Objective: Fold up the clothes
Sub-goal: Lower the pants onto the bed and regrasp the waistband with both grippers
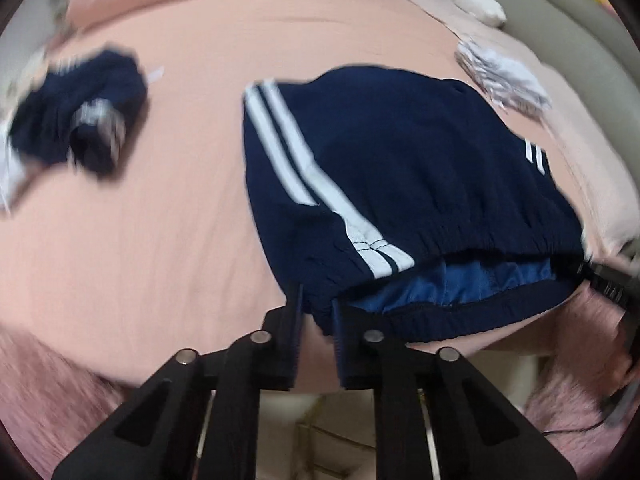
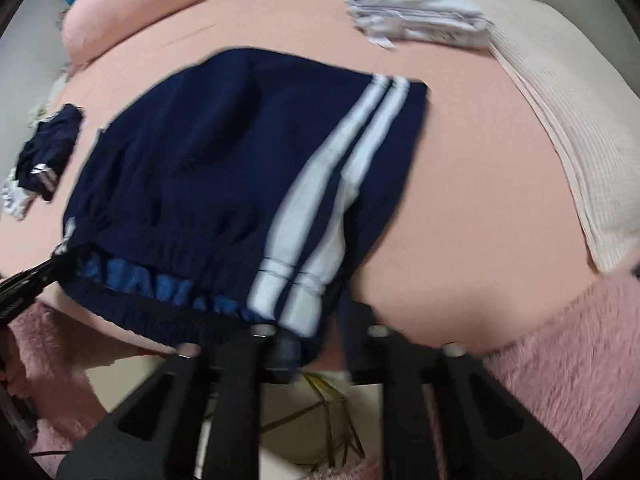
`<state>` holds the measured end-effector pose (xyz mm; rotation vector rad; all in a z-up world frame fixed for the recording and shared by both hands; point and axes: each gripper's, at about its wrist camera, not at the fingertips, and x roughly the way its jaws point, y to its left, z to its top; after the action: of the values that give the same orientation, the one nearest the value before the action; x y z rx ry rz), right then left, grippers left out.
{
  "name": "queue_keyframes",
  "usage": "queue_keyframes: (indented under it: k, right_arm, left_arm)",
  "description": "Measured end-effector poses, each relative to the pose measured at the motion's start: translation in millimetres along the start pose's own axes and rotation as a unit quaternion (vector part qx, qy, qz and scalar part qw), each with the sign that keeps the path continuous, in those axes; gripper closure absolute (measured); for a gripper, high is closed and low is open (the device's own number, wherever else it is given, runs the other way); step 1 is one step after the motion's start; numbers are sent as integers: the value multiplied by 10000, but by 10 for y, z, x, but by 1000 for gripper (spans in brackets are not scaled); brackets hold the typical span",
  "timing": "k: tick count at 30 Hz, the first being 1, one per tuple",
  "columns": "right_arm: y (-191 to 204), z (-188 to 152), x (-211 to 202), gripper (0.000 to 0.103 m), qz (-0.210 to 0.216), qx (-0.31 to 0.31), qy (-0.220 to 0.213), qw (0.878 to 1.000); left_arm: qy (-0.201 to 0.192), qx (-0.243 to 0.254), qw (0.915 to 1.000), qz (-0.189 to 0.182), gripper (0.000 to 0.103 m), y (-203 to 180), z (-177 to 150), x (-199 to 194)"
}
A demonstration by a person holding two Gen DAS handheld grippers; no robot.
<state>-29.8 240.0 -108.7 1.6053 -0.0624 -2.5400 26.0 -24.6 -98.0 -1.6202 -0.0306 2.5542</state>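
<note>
Navy shorts (image 1: 400, 168) with white side stripes lie spread on the pink bed sheet, waistband toward me at the near edge; they also show in the right wrist view (image 2: 224, 168). My left gripper (image 1: 318, 312) is shut on the left corner of the waistband, with the fabric between its fingers. My right gripper (image 2: 320, 320) is at the right waistband corner by the white stripes. The fabric sits between its fingers, but blur hides how far they are shut. Each gripper's tip shows at the edge of the other view.
A crumpled navy garment (image 1: 80, 116) lies at the far left of the bed. A folded white and grey stack (image 2: 420, 20) sits at the far right by a cream blanket (image 2: 560, 120). A pink pillow (image 2: 132, 12) lies at the back. A fuzzy pink cover (image 2: 560, 360) hangs over the bed's near edge.
</note>
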Motion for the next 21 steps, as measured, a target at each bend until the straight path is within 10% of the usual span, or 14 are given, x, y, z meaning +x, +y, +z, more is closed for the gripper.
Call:
queue_keyframes:
  k: [5,9,13,17,21]
  right_arm:
    - [99,618,-667,96,326,-24,-1060,9938]
    - [179,1112,-1201,96,585,-43,-1900,9800]
    - [259,1606,-1734,96,838,-62,-2724,9585]
    - [303,1481,-1914,95,764,-2,-3085,9481]
    - [301,869,-1109,95,366,141,-2197,9748]
  left_arm:
    - [-927,319,9951,159,93,80,1056,-519]
    - [-2159,447,9750,294,93,110,1684,-1510]
    - [-2895,534,9548,412,93,92,1715,-2114]
    - [-2552,559,9645,395,91,113,1355,-1850]
    - [-1280,563,9894,403,91,150,811,-909]
